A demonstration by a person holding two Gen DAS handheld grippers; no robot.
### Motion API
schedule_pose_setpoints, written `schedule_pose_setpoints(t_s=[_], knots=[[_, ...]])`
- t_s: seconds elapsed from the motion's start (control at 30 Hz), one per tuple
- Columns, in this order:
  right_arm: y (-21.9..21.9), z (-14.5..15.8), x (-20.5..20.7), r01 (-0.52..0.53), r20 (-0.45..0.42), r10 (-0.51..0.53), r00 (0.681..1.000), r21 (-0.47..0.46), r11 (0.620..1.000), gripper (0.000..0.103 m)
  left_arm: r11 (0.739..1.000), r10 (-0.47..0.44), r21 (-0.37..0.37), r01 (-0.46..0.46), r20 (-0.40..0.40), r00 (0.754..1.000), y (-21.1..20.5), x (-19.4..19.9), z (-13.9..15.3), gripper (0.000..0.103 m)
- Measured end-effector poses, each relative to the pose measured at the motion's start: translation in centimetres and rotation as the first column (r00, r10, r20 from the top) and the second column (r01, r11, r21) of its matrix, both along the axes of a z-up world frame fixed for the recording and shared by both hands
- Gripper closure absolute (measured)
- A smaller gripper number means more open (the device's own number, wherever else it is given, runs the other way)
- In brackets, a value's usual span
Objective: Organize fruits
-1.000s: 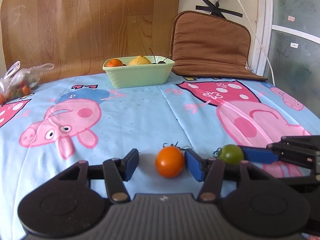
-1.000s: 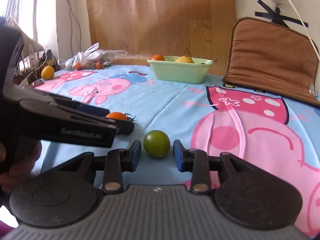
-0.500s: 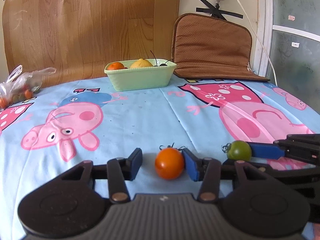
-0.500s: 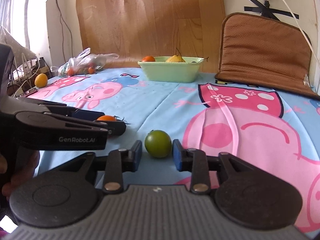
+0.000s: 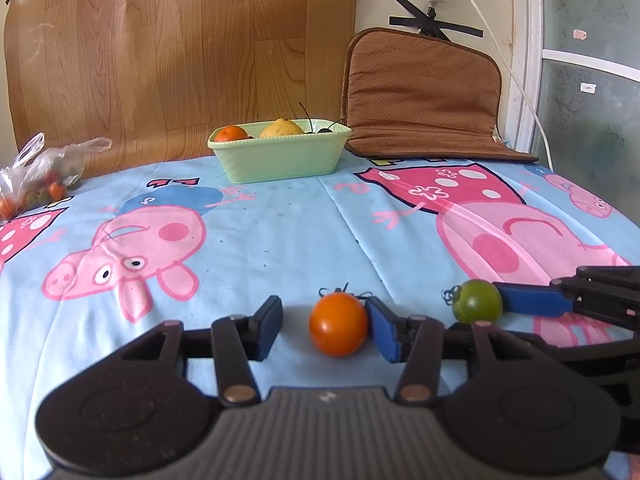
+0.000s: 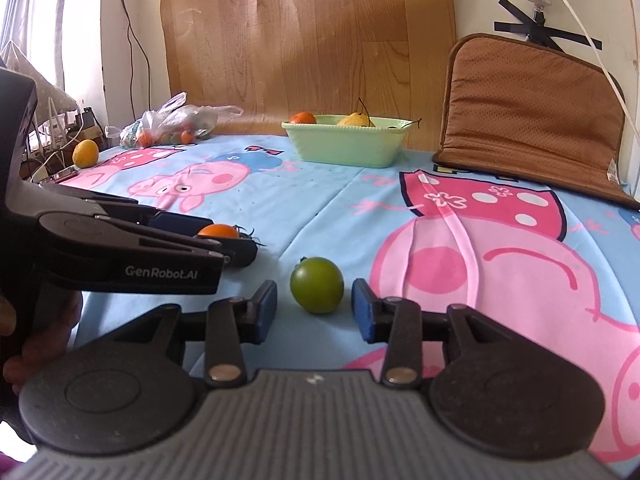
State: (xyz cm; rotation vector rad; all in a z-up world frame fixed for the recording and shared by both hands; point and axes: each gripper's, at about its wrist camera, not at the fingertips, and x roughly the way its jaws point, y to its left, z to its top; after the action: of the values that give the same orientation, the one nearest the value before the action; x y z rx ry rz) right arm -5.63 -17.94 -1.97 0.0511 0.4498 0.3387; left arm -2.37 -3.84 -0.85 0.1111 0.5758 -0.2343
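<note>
Orange tomato (image 5: 338,329): on the cloth-covered desk (image 5: 280,232) near its front edge, between the fingers of your left gripper (image 5: 326,328); the right pad touches it, the left pad stands apart, so nothing is gripped.
Green tomato (image 6: 317,285): just beside the orange one, between the parted fingers of your right gripper (image 6: 314,310), touching neither pad.
Green tub (image 5: 280,156): at the back edge, already holding an orange fruit (image 5: 231,134), a yellow fruit (image 5: 281,128) and a dark stemmed one.
Plastic bag (image 6: 172,124) of small fruit and a loose yellow fruit (image 6: 85,153): back left corner, unsorted.
Status, by my reckoning: early to middling. You have both tomatoes yet to grip and carry to the tub.
</note>
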Motion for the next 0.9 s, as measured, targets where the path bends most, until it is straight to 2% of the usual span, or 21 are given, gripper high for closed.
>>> schedule_pose_setpoints(t_s=[0.3, 0.9], knots=[[0.08, 0.01, -0.09, 0.000, 0.000, 0.000, 1.000, 0.001, 1.000, 0.057, 1.000, -0.005, 0.002, 0.005, 0.000, 1.000, -0.14, -0.12, 0.00, 0.051], [0.13, 0.02, -0.13, 0.001, 0.000, -0.001, 1.000, -0.001, 1.000, 0.056, 1.000, -0.007, -0.002, 0.007, 0.000, 1.000, -0.19, -0.23, -0.04, 0.048]])
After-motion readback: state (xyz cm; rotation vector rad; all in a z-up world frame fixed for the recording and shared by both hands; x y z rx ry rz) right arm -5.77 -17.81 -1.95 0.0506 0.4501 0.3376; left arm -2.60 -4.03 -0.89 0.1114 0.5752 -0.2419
